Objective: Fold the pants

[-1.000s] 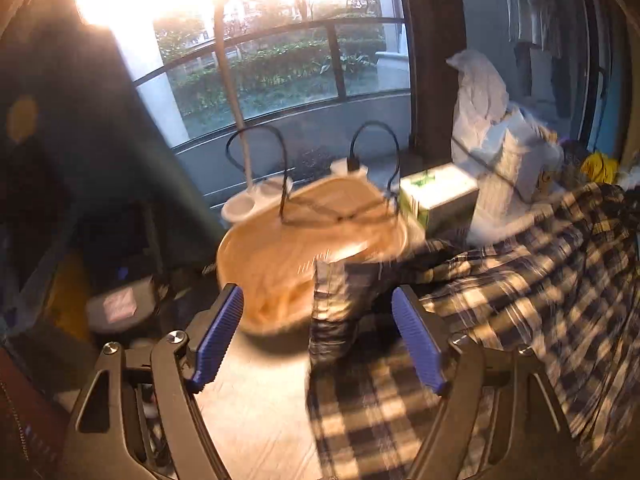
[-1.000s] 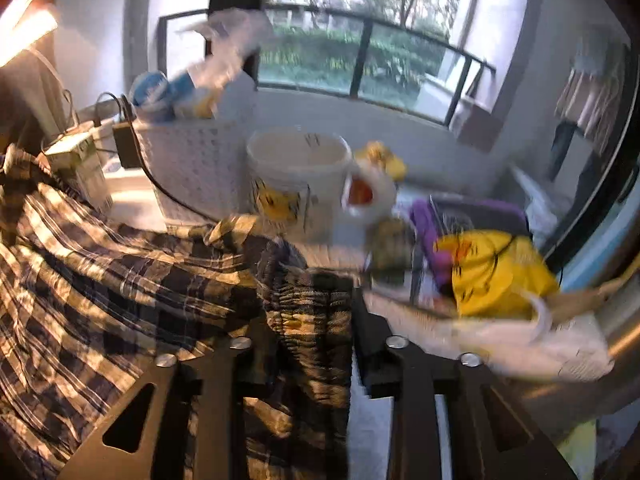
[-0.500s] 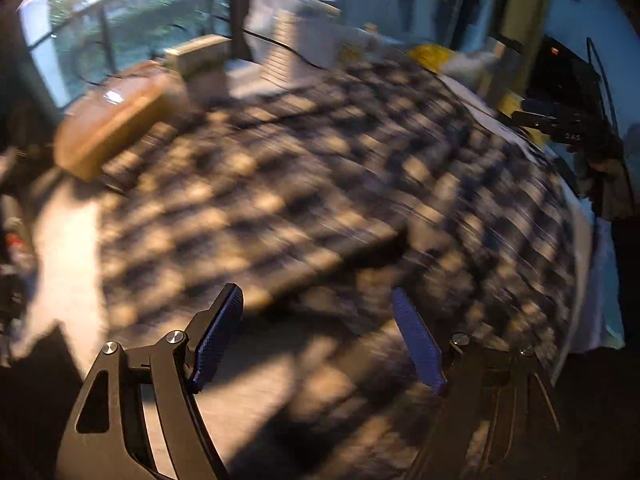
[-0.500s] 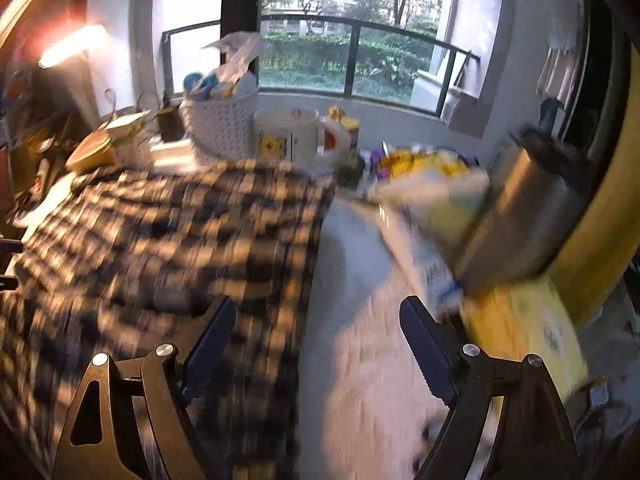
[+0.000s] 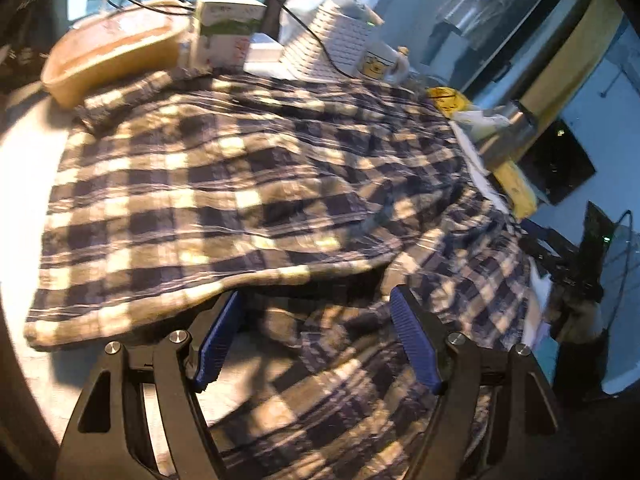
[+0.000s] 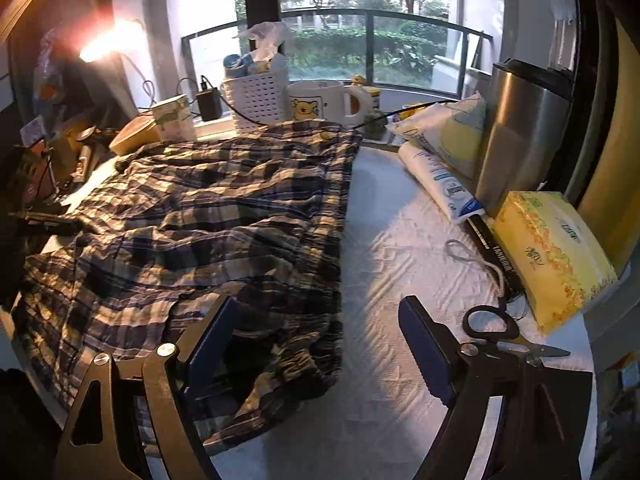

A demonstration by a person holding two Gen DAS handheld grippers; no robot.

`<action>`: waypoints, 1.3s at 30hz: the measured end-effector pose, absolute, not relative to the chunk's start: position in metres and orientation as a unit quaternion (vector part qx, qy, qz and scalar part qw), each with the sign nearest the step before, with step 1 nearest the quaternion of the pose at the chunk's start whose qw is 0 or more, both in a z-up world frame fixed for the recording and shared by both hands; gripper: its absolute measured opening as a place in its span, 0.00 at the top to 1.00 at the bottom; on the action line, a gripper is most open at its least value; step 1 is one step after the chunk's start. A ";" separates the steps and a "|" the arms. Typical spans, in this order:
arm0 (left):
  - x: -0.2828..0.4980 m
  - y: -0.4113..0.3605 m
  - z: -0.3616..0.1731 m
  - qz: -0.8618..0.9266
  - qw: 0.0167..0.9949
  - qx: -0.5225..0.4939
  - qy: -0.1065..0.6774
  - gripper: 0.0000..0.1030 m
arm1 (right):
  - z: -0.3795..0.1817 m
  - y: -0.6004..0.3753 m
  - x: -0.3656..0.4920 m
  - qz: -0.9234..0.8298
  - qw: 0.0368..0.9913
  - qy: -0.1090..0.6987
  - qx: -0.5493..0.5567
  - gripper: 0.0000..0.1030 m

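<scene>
Pants [image 5: 224, 184] spread on table [image 6: 392, 248], folded layer on top; long axis across both claws; L gripper [image 5: 316, 344] wide open, empty, at near hem; R gripper [image 6: 320, 352] open after narrowing slightly, empty, straddling right edge; L nearer fold

pants [image 5: 224, 184]: dark navy and cream check
gripper pads [image 5: 414, 346]: blue
table cover [image 6: 400, 264]: white, ribbed texture
mug [image 6: 316, 100]: white, yellow bear print
tissue pack [image 6: 552, 252]: yellow, floral
scissors [image 6: 492, 328]: black handles
basket [image 6: 256, 98]: white
</scene>
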State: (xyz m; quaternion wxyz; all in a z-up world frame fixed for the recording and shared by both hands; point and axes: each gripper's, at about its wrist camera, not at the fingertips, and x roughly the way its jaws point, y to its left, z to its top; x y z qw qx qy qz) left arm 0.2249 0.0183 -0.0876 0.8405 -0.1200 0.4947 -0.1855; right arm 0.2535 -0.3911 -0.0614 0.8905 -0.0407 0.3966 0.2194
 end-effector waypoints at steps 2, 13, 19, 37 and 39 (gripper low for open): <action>0.226 0.015 -0.093 -0.176 0.840 -0.107 0.501 0.32 | -0.067 -0.388 0.252 0.230 0.883 0.407 -0.041 0.40; 0.231 -0.006 -0.090 -0.162 0.860 0.024 0.483 0.99 | -0.089 -0.379 0.234 0.237 0.875 0.418 -0.055 0.75; 0.251 0.017 -0.051 -0.125 0.898 0.040 0.420 1.00 | -0.054 -0.388 0.222 0.239 0.894 0.377 -0.044 0.75; 0.195 0.091 -0.073 -0.128 0.878 -0.008 0.461 0.32 | -0.088 -0.398 0.214 0.171 0.889 0.425 -0.022 0.75; 0.186 0.094 -0.089 -0.125 0.868 -0.008 0.480 0.31 | -0.086 -0.396 0.214 0.168 0.890 0.424 -0.027 0.75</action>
